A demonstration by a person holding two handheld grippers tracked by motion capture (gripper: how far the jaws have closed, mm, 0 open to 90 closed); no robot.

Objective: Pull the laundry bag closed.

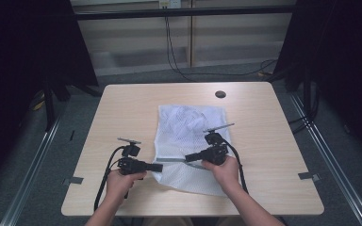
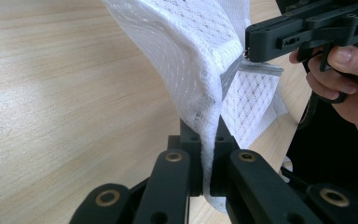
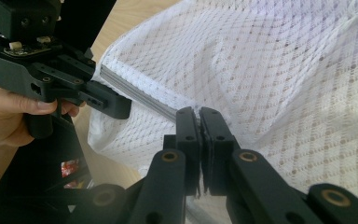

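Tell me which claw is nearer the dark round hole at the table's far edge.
Right. The right claw sits over the white mesh bag, on the same side as the hole. The left claw pinches the bag's left edge, farther across the table.

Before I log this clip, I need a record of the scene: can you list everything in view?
mesh laundry bag: one, white with a grey zipper strip, lying mid-table, its near edge pinched by both grippers
table: one, light wood, centre of the high view
round hole cover: one, dark, far right part of the tabletop
cables: several, black, on the floor beyond the table
left gripper: one, black, shut on the bag's left near corner
right gripper: one, black, shut on the bag at the zipper strip
hands: two, each holding a gripper
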